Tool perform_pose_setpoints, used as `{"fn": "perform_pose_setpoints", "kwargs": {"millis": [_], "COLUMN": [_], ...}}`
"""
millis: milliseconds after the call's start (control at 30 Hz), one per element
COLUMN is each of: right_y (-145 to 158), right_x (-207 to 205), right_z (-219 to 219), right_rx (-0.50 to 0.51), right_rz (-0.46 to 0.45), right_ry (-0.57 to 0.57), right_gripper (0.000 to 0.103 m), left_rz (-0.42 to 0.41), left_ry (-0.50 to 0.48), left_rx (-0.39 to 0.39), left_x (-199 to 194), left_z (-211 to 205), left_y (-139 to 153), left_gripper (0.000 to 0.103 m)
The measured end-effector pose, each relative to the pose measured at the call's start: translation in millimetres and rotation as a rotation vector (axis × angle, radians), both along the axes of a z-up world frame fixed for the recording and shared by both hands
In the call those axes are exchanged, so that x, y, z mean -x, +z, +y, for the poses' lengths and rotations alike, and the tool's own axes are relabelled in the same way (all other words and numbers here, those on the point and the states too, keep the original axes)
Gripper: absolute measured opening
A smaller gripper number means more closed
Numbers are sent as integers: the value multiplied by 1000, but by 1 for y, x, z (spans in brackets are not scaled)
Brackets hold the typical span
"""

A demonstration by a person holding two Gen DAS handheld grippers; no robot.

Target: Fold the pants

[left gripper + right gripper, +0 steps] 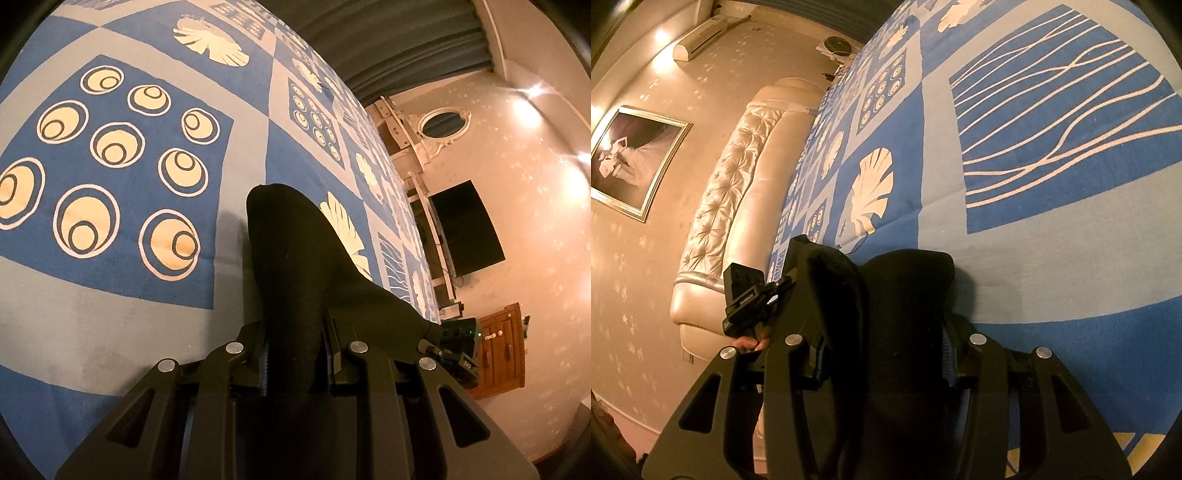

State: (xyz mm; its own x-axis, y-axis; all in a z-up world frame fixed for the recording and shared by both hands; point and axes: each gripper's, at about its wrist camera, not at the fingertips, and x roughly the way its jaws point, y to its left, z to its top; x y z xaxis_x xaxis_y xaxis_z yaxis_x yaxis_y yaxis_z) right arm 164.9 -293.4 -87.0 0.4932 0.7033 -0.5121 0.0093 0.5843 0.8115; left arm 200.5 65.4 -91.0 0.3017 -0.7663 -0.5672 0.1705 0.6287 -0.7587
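Observation:
The black pants (pixel 295 266) are bunched between the jaws of my left gripper (pixel 295 354), which is shut on the fabric and holds it above the blue patterned bedspread (pixel 122 184). In the right wrist view my right gripper (pixel 886 354) is shut on another part of the black pants (pixel 897 295), also above the bedspread (pixel 1052 221). The cloth covers the fingertips of both grippers. The left gripper's body (pixel 746 295) shows at the left of the right wrist view, and the right gripper's body (pixel 454 347) at the right of the left wrist view, close by.
The bedspread spans a wide bed. A cream tufted headboard (pixel 738 184) lines one side. A wall TV (pixel 465 229), a wooden cabinet (pixel 498 350), dark curtains (pixel 369 40) and a framed picture (pixel 631 162) stand around the room.

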Motion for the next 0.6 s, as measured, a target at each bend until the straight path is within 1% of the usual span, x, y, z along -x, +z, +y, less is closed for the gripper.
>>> {"fn": "perform_pose_setpoints", "kwargs": {"millis": [300,400,500,600], "right_y": [-1,-1,-2,-3], "right_x": [1,0,0,0], "right_z": [1,1,1,0], "right_rx": [-4,-9,-13,-29], "right_rz": [4,5,7,11], "right_ry": [-4,-8,-10,-14], "right_gripper": [44,45,45,47], "left_rz": [25,13,7,11], "left_ry": [7,-7,-26,-30], "left_rx": [54,55,63,83], "left_x": [-3,-2,-1,1], "left_z": [4,4,5,7], "left_y": [-8,-7,-5,-5], "left_gripper": [22,23,27,30]}}
